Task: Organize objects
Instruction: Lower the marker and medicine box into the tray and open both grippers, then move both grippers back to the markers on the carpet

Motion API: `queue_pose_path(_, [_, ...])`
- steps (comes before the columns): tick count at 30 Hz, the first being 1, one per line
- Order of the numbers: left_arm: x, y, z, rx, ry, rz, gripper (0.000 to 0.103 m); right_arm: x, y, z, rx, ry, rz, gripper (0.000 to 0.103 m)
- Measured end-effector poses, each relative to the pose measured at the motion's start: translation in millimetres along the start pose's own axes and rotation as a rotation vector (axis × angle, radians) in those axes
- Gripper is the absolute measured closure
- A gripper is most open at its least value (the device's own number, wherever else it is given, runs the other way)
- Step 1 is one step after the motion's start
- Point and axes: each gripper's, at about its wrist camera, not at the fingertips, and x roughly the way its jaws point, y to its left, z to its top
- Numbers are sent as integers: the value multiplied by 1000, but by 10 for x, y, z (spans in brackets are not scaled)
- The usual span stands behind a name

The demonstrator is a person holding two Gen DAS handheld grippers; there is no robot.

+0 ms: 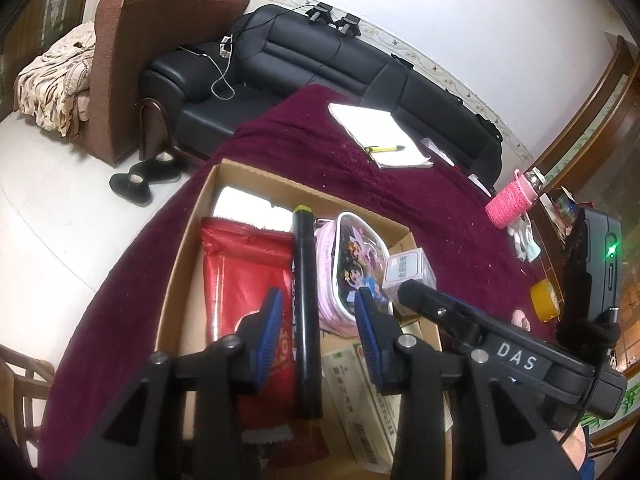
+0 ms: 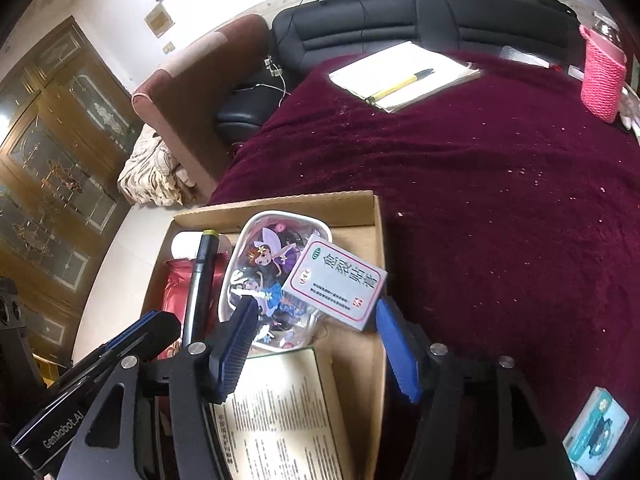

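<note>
While both grippers hang over the cardboard box (image 1: pixel 208 200), neither one is pinching anything. The left gripper (image 1: pixel 316 320) has its blue pads (image 1: pixel 270 320) parted, and the black marker (image 1: pixel 306 312) lies in the box between and below them, without visible contact. Just left of this gripper lies the red packet (image 1: pixel 240 276), and just right of it the pink cartoon pouch (image 1: pixel 352 264). Under its right finger lies a printed carton (image 1: pixel 360 396).

The right gripper (image 2: pixel 316 340) is spread wide. The small medicine box (image 2: pixel 336 284) lies just ahead of its fingertips, tilted, resting on the cartoon pouch and near the right wall of the cardboard box; the pads do not touch it. Close below this gripper the printed carton shows its text side. At its left, the tip of the left gripper reaches in beside the marker.

Far ahead of both tools, on the dark red cloth (image 2: pixel 500 184), lie a notebook (image 2: pixel 404 72) with a yellow pen (image 2: pixel 400 86) on it, and a bottle in a pink knitted sleeve (image 2: pixel 602 76) stands at the right
</note>
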Motion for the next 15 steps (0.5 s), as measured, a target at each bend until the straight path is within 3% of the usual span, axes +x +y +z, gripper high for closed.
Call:
queue_pose_path(9, [-201, -126, -148, 30, -12, -20, 65, -285, -83, -179, 21, -21, 44, 35])
queue_pose_path(15, [-403, -346, -377, 86, -12, -67, 63, -726, -300, -489, 54, -63, 94, 35])
